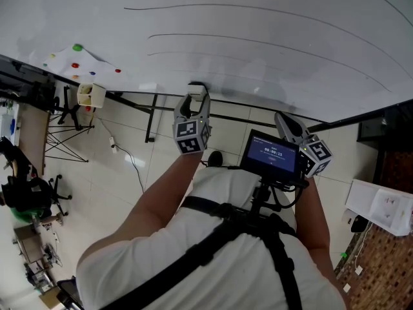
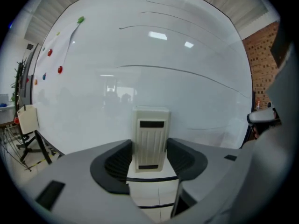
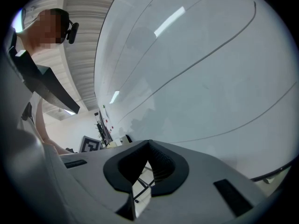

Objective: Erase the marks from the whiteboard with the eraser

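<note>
The whiteboard point(image 1: 271, 18) fills the top of the head view and carries several long curved black marks point(image 1: 258, 44). My left gripper point(image 1: 195, 101) is shut on a cream ribbed eraser point(image 2: 150, 136), which stands upright between the dark pads point(image 2: 117, 161). The eraser point(image 1: 198, 87) is at the board's lower edge, below the marks; I cannot tell whether it touches. In the left gripper view the marks point(image 2: 187, 72) arc across the board above the eraser. My right gripper point(image 1: 284, 120) hangs to the right, shut and empty point(image 3: 148, 146), beside the board point(image 3: 210, 78).
Coloured magnets point(image 1: 77, 47) and a sheet of paper sit on the board's left end, with a small cream box point(image 1: 90, 94) below. A phone screen point(image 1: 271, 154) is mounted at the person's chest. A folding stand point(image 1: 58, 134) and cables are on the tiled floor at the left.
</note>
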`<move>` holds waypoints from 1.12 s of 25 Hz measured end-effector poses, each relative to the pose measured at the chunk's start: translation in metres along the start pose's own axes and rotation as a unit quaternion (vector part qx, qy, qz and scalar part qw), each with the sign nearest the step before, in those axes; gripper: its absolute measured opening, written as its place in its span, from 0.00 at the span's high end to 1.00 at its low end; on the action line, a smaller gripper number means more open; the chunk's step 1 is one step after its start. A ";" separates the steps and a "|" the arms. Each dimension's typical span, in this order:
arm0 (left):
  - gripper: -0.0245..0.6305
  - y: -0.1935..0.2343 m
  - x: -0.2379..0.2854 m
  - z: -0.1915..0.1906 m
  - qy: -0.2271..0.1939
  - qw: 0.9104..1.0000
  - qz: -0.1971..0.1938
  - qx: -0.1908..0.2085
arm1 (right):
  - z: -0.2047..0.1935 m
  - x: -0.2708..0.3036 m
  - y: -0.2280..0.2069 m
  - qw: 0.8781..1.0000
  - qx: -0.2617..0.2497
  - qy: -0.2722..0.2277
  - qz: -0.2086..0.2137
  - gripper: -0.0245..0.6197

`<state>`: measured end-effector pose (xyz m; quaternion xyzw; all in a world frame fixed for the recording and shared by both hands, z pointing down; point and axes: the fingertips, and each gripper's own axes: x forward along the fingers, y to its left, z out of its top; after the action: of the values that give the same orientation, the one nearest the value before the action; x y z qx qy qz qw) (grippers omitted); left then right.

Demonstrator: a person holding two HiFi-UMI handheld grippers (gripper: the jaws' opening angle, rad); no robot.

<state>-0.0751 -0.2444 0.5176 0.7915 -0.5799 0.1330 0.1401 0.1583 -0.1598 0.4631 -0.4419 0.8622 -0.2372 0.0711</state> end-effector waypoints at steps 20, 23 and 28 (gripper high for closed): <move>0.56 -0.099 0.013 -0.011 0.017 0.991 -0.131 0.029 | -0.003 -0.005 -0.009 1.000 0.005 -0.003 -0.009 0.94; 0.56 -0.057 0.014 -0.014 0.027 0.997 -0.077 -0.005 | -0.002 -0.006 -0.009 1.000 0.007 -0.005 -0.012 0.94; 0.56 -0.004 0.009 -0.011 0.025 0.999 -0.014 -0.025 | -0.004 -0.005 -0.008 1.000 0.007 -0.004 -0.009 0.94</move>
<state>-0.0688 -0.2472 0.5313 0.7922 -0.5684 0.1362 0.1755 0.1659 -0.1590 0.4698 -0.4500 0.8563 -0.2422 0.0751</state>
